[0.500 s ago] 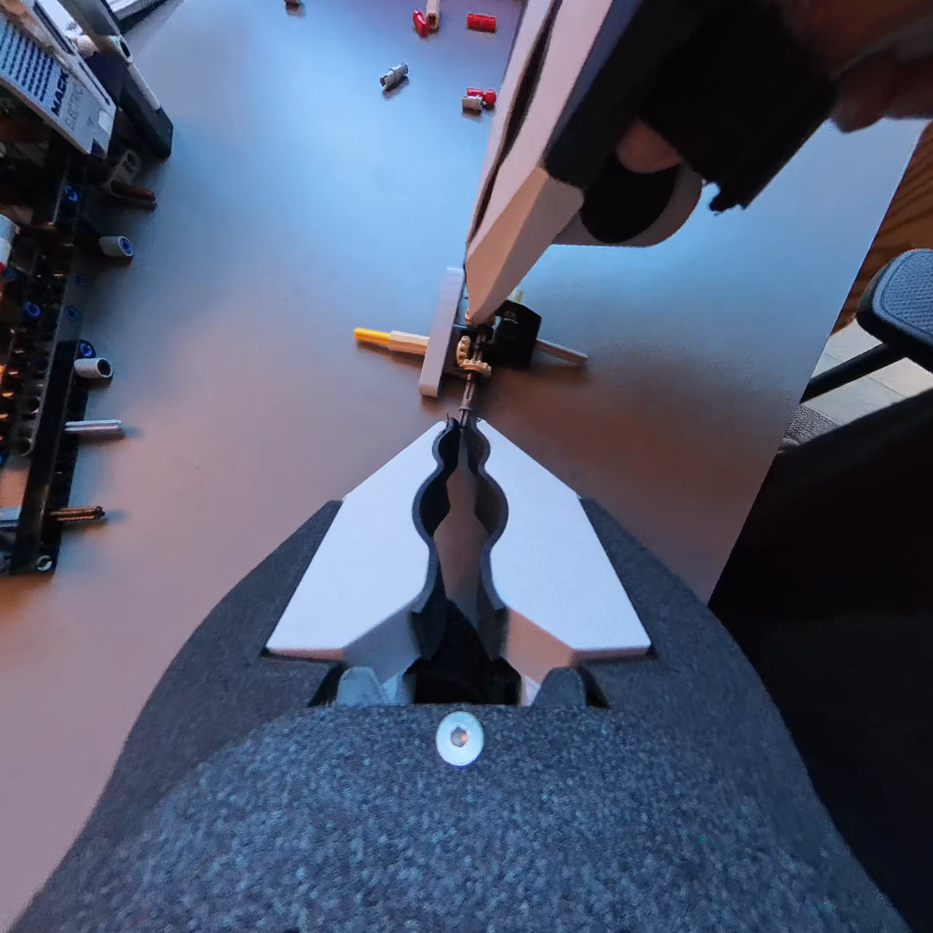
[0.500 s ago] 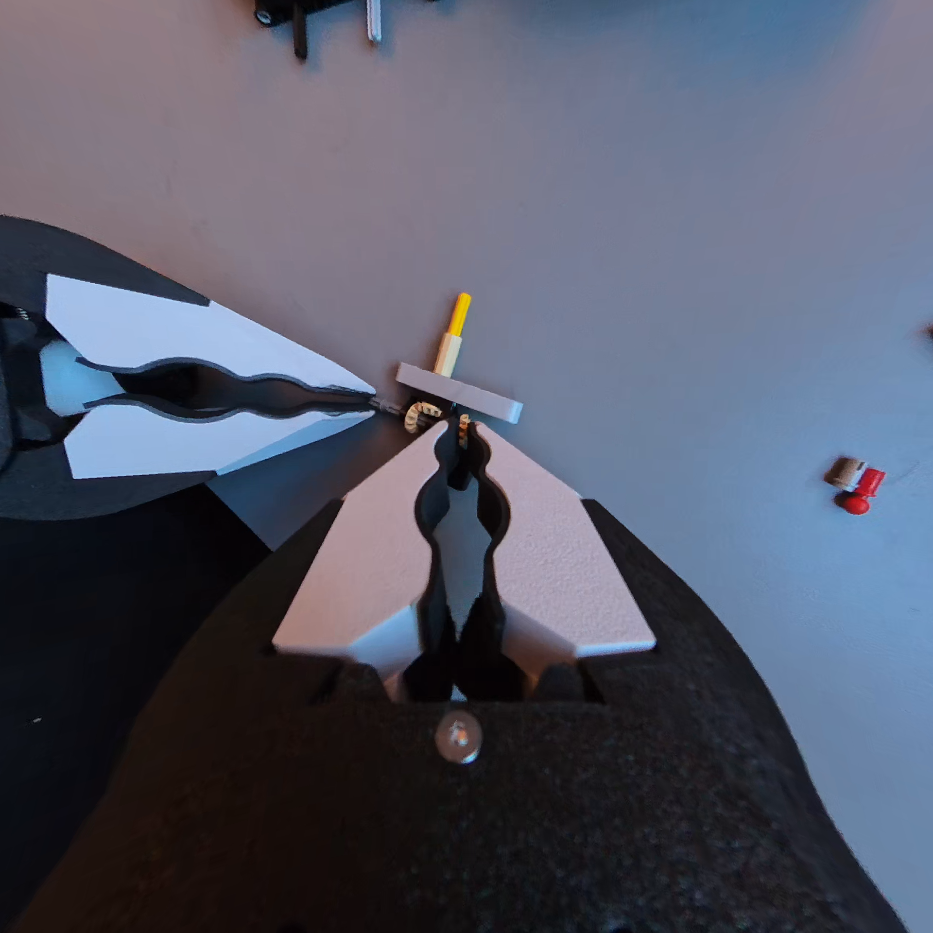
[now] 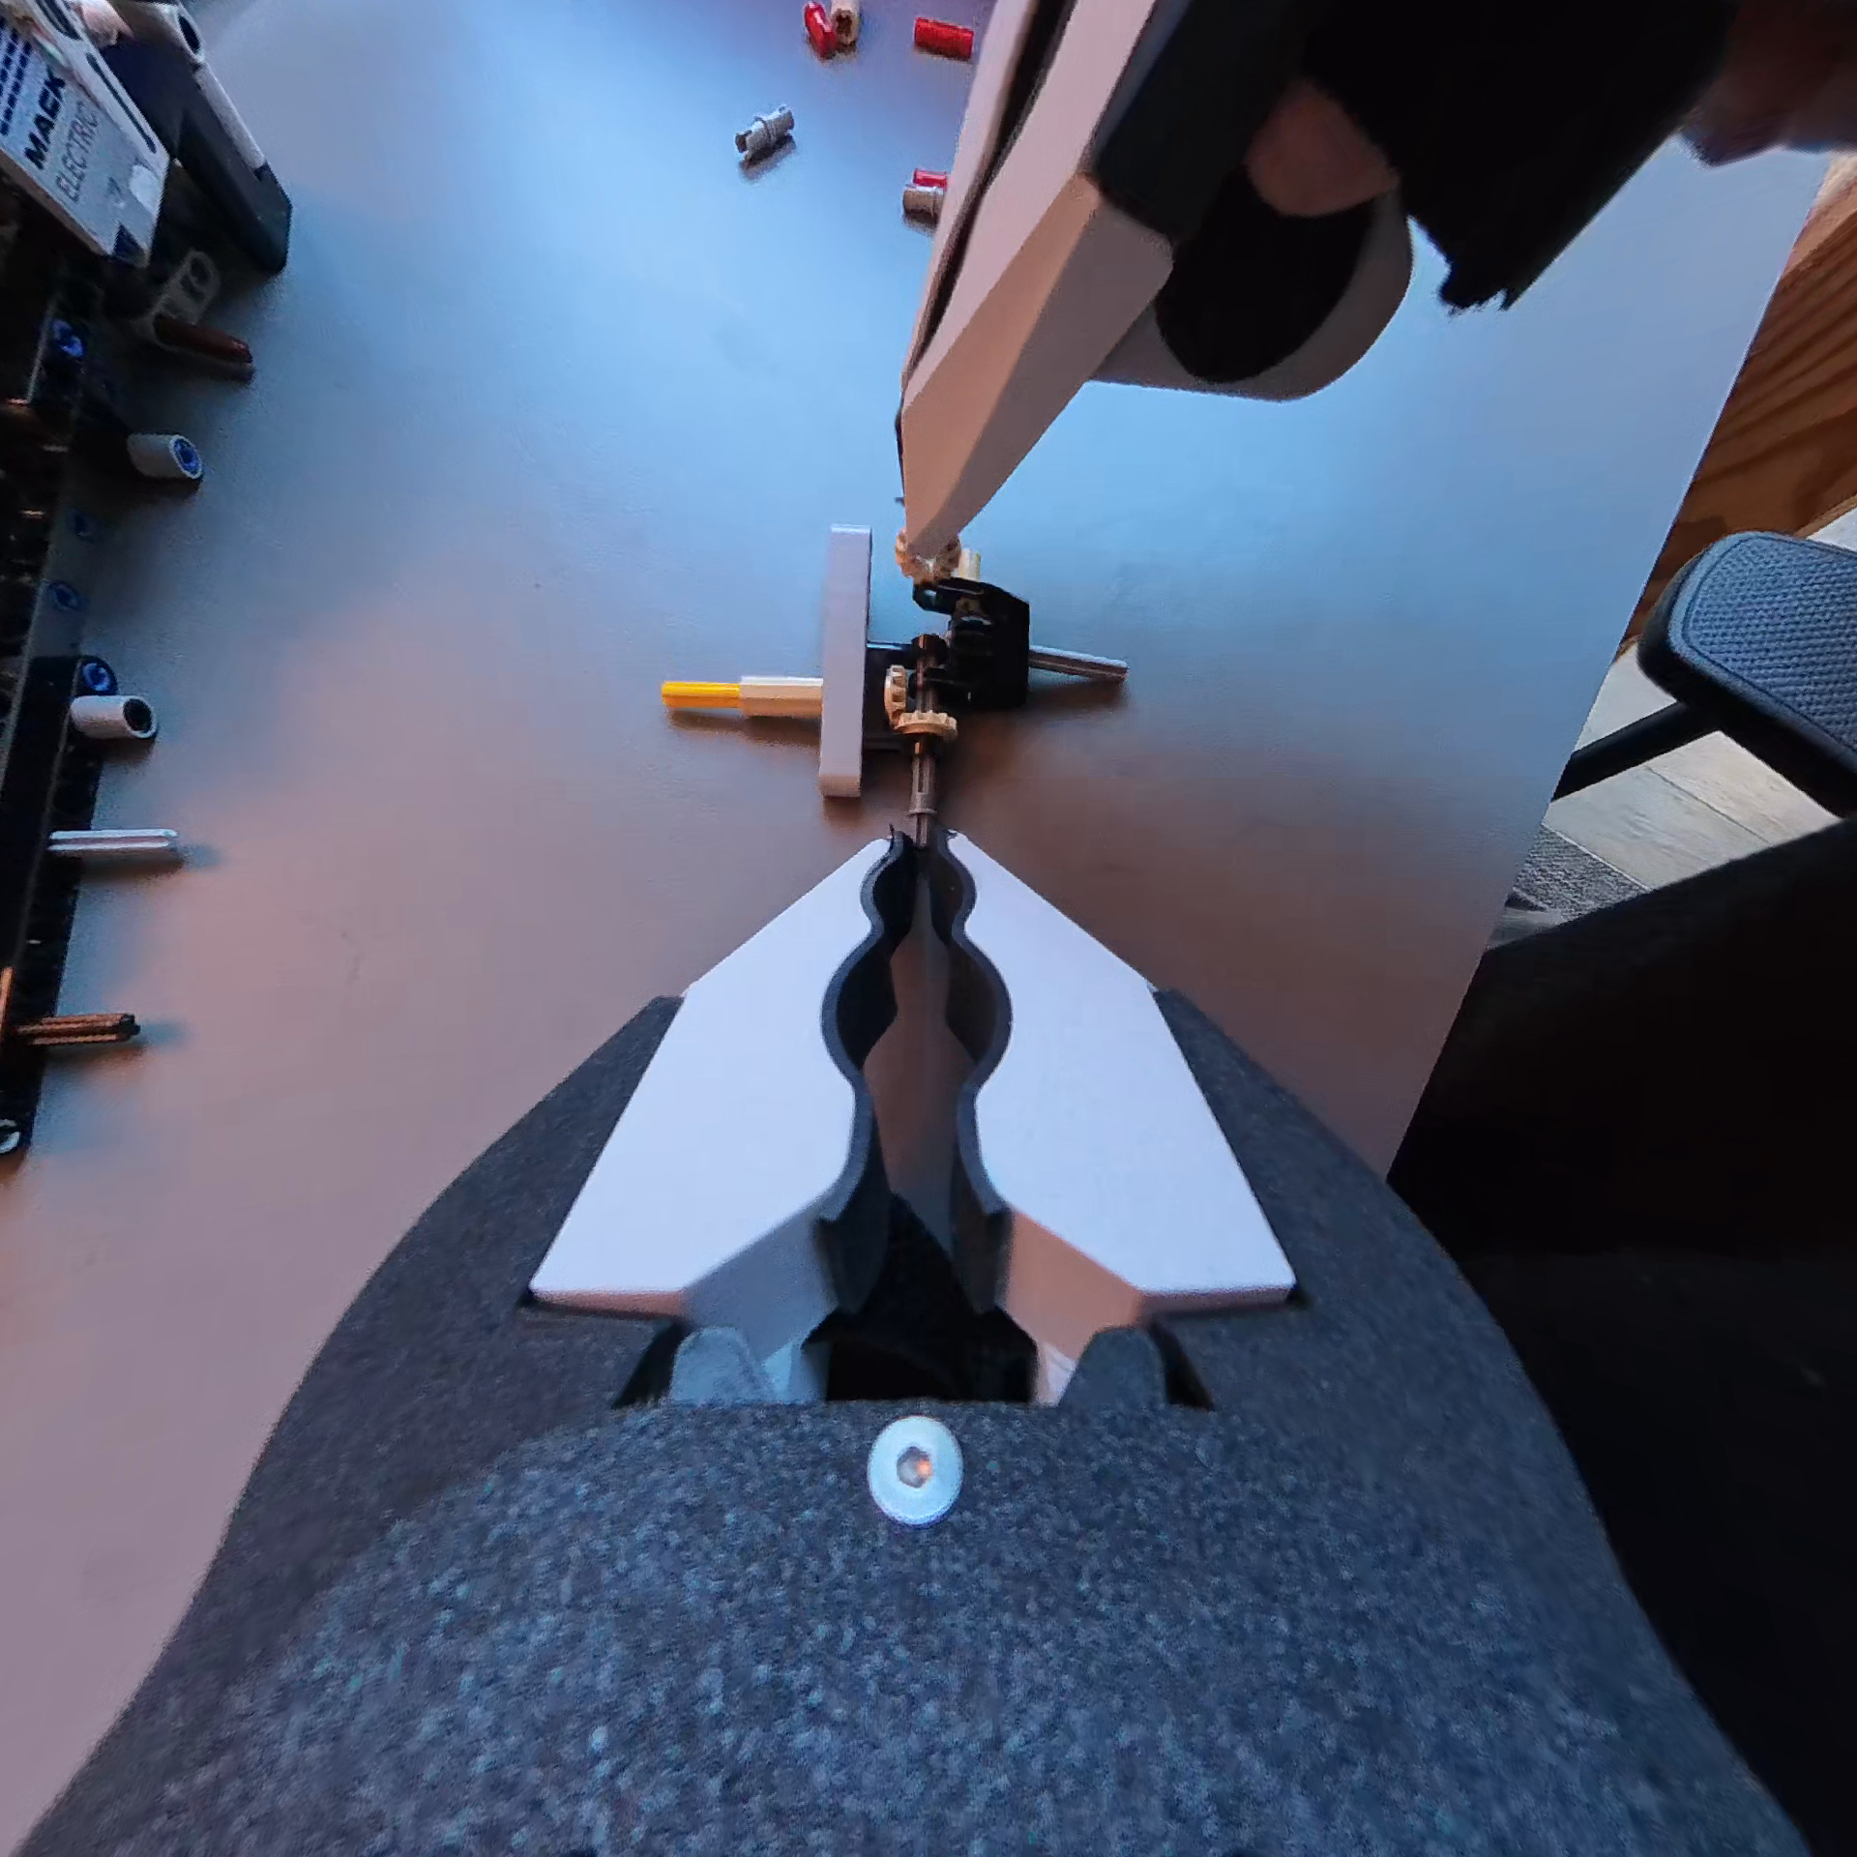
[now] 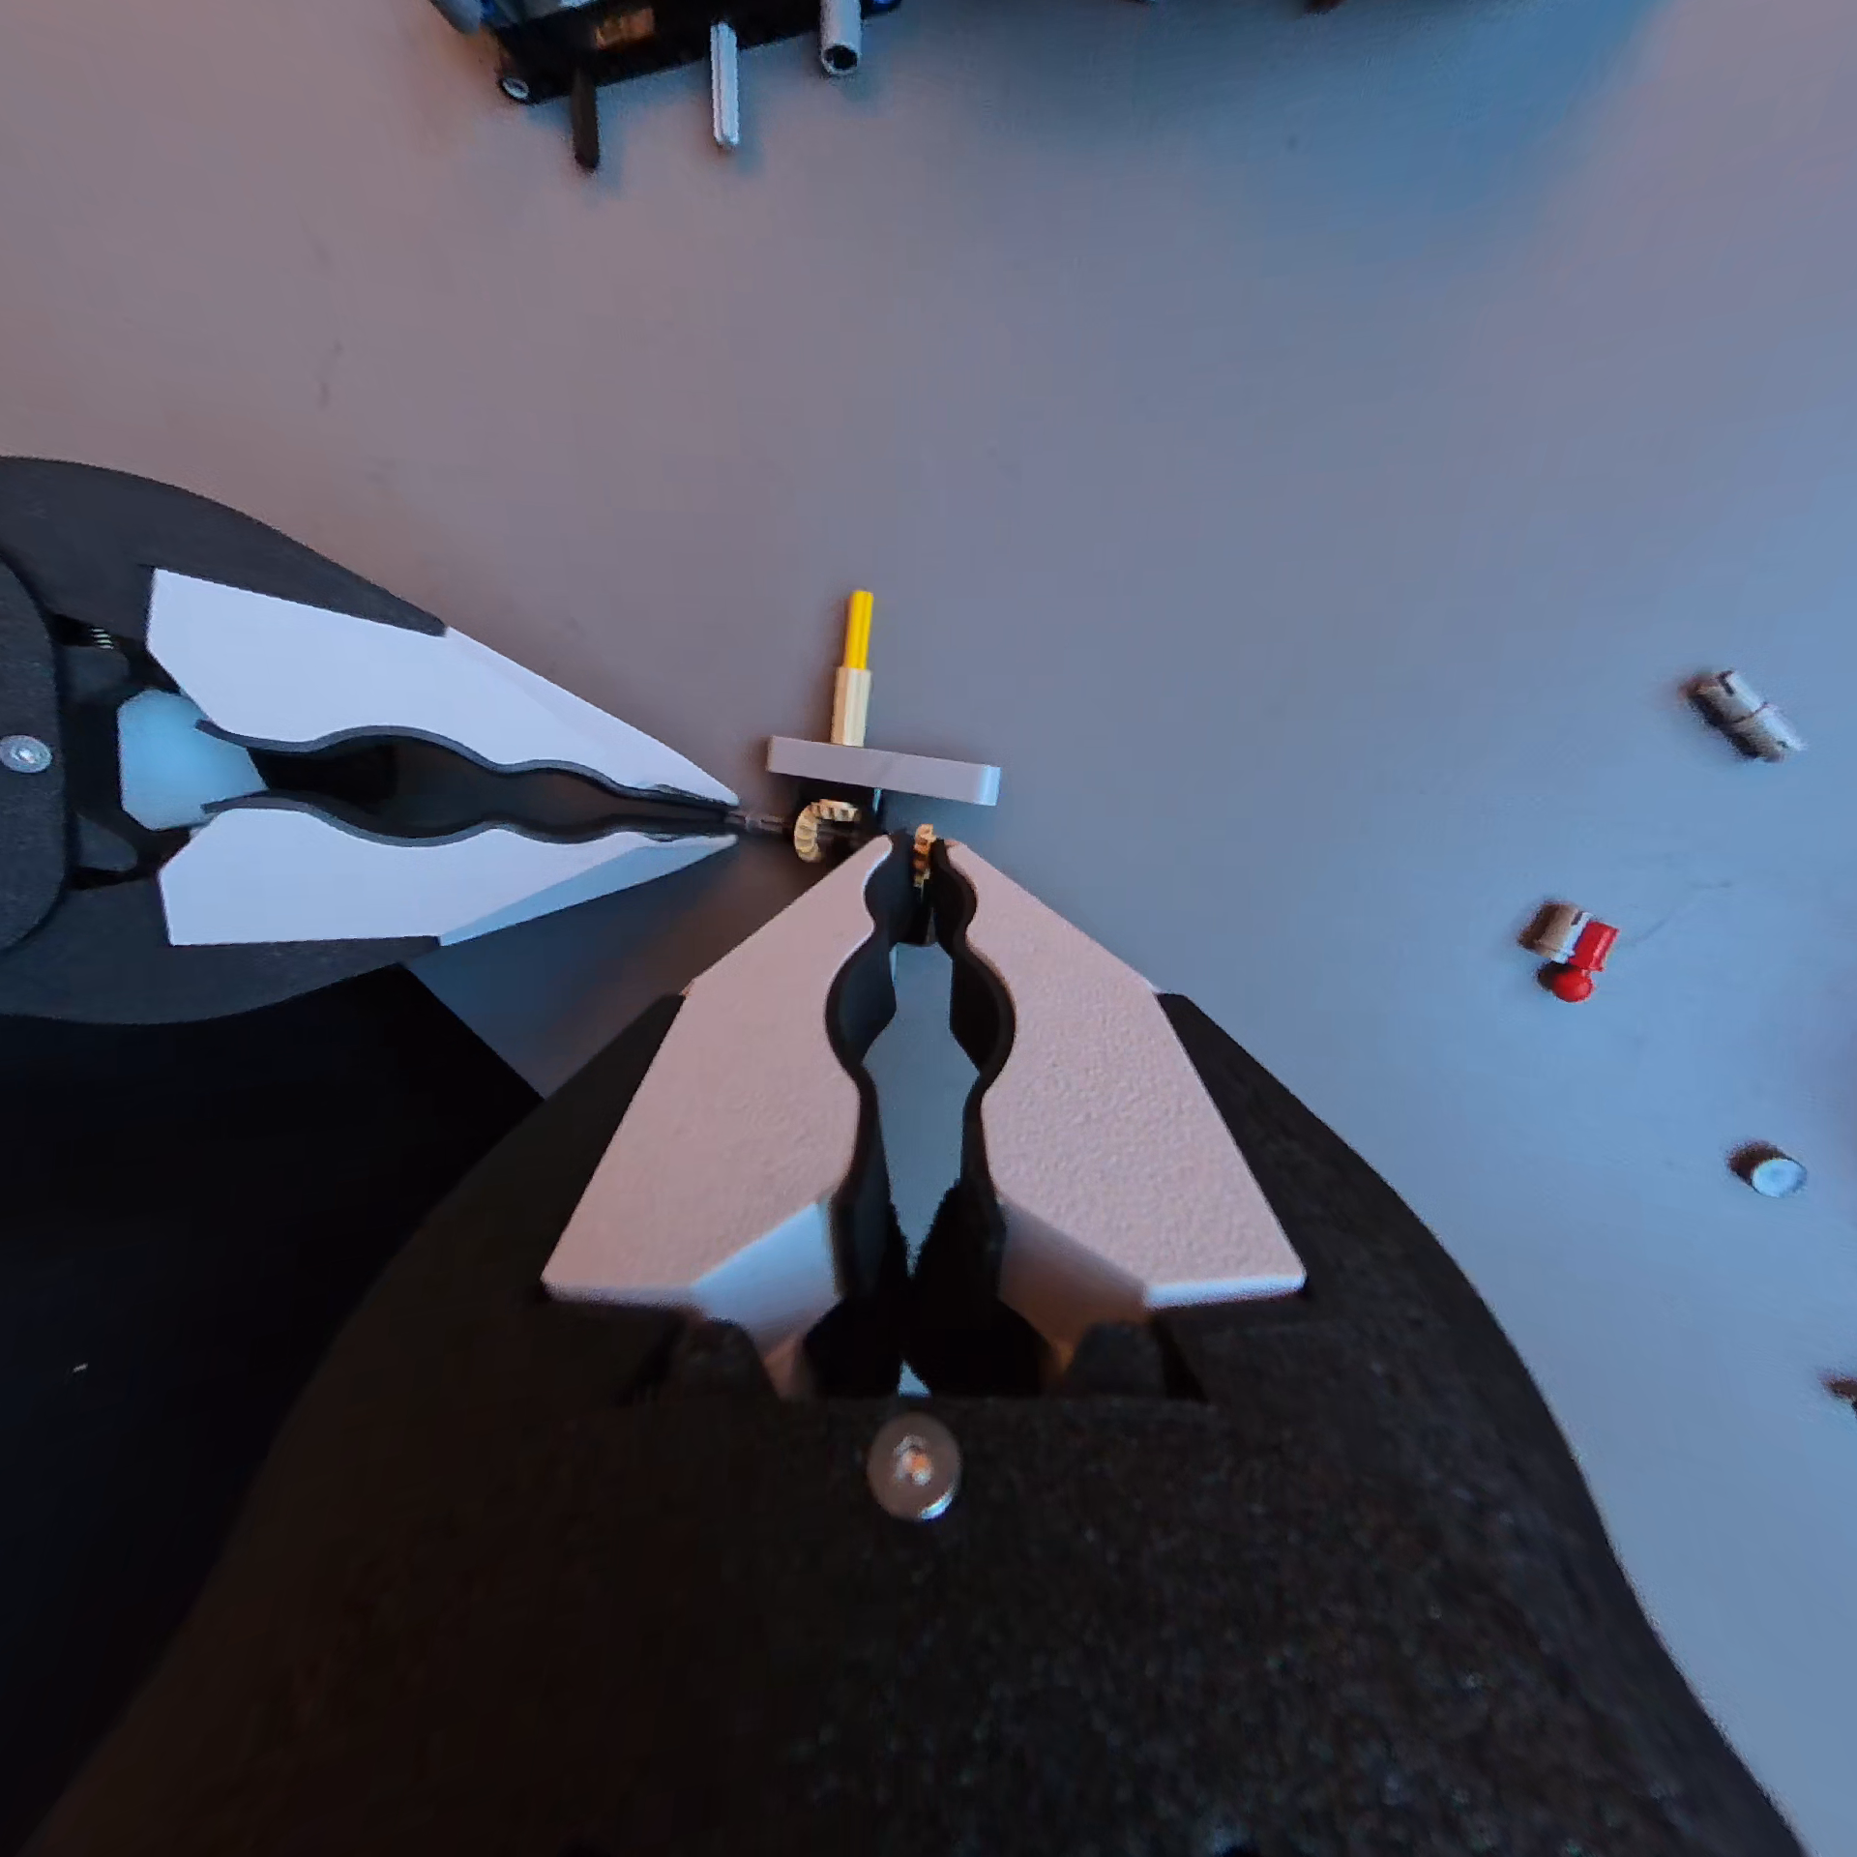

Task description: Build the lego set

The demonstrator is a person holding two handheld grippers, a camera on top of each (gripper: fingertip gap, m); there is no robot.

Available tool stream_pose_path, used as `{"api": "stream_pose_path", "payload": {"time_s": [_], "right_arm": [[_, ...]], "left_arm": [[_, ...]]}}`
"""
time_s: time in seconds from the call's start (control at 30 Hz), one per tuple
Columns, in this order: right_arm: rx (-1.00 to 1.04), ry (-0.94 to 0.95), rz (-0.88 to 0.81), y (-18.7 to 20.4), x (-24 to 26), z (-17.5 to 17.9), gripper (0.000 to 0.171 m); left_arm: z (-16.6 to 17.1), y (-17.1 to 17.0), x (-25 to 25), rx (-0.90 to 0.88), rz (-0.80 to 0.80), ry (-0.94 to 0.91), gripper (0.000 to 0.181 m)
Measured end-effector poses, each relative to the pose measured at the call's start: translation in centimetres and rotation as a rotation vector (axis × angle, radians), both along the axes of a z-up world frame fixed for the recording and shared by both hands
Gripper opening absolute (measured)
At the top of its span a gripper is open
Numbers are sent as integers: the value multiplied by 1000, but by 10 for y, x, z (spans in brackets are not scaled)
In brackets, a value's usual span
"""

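Entry, compared with half a second ago.

- Surface (image 3: 502, 603): the grey top is unchanged, and the large black frame (image 3: 50, 804) at the left edge has not moved.
- Right gripper (image 3: 919, 543): this is the change. Its tips were down at the gear cluster, just beside the axle. Now they are farther away, at the far end of the grey beam. The fingers are clenched on a small tan gear (image 3: 922, 558), and your own wrist view shows the same piece pinched at the very tips.
- Left gripper (image 3: 919, 849): it has not moved. Its fingers stay clamped on the near end of the thin dark axle (image 3: 920, 784), steadying the build.
- Sub-assembly (image 3: 904, 683): it lies mid-surface between your two grippers. The grey beam (image 3: 846, 643) is on its left and the black block (image 3: 990, 643) on its right. A yellow-tipped axle (image 3: 703, 691) sticks out to the left.
- Gear on the axle (image 3: 919, 726): a tan gear is seated there, near the block.
- Loose parts: red pins (image 3: 940, 35) and a grey pin (image 3: 764, 131) lie far off, untouched.

Judgement: the pinched gear is now clear of the cluster. I can't tell whether you just pulled it off or are lining it up for a seat at the beam's far end. Either way the build is only partly done. Keep your left grip firm, because the thin axle is all that anchors the sub-assembly.
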State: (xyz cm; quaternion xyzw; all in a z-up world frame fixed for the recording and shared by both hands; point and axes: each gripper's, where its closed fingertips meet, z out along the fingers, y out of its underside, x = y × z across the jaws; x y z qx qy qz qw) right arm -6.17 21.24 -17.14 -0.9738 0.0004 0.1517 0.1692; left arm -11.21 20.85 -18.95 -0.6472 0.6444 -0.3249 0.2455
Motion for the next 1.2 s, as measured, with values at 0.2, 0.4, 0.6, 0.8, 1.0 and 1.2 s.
{"api": "stream_pose_path", "payload": {"time_s": [0.2, 0.4, 0.6, 0.8, 1.0, 1.2], "right_arm": [[13, 6, 6, -2, -6, -5, 2], [8, -4, 5, -4, -7, -9, 2], [2, 32, -18, -5, -6, -11, 2], [50, 46, -20, 0, -1, 3, 2], [210, 101, -34, 0, 7, 22, 2], [343, 149, -89, -11, 7, 22, 2]], "left_arm": [[0, -1, 1, -19, -1, 1, 0], [0, -1, 2, -28, 12, 3, 0], [0, -3, 4, -10, 14, 2, 0], [3, -4, 3, -64, 8, -14, 0], [15, -3, 3, -240, 5, -71, 1], [12, -1, -1, -246, -46, -45, 9]]}}
